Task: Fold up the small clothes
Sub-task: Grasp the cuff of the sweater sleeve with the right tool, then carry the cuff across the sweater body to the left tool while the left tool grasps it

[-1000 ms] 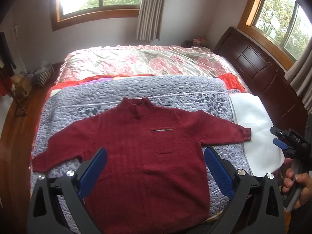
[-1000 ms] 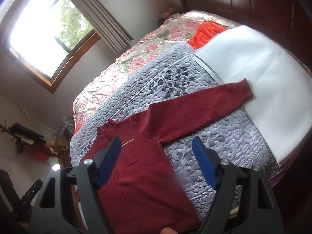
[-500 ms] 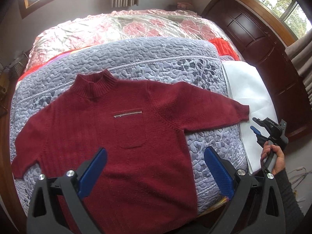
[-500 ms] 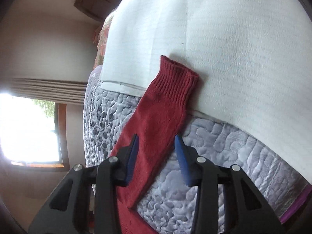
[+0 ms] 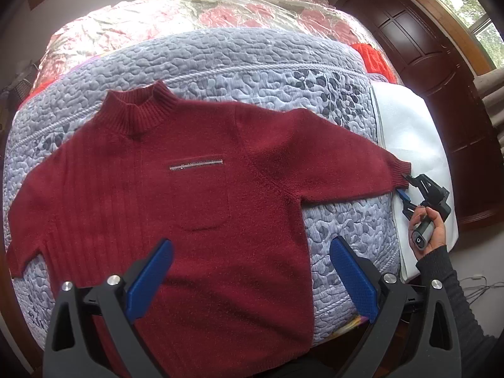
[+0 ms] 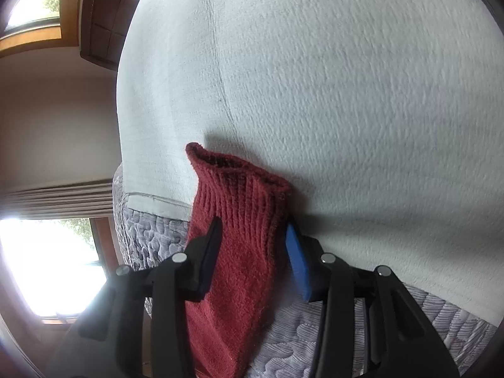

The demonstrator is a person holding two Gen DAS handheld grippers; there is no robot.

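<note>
A dark red knit sweater [image 5: 195, 208] lies flat, face up, on the grey quilted bedspread [image 5: 252, 63], sleeves spread, collar towards the far side. My left gripper [image 5: 249, 264] hovers open above its lower right body, nothing between the blue pads [image 5: 352, 274]. A hand [image 5: 431, 223] holds my right gripper [image 5: 404, 186] at the sweater's right cuff [image 5: 400, 173]. In the right wrist view the ribbed cuff [image 6: 242, 195] stands bunched between the fingers of the right gripper [image 6: 252, 239], which press it from both sides.
A white cloth [image 6: 346, 78] covers the bed's right side under the cuff; it is also in the left wrist view [image 5: 409, 126]. A floral cover [image 5: 204, 9] lies beyond the quilt. A dark wooden headboard [image 5: 419, 47] stands at the right. The bed's near edge runs just below the hem.
The right gripper came down onto the right cuff and its jaws narrowed around it, bunching the cuff. The left gripper moved closer over the sweater's body and stayed open.
</note>
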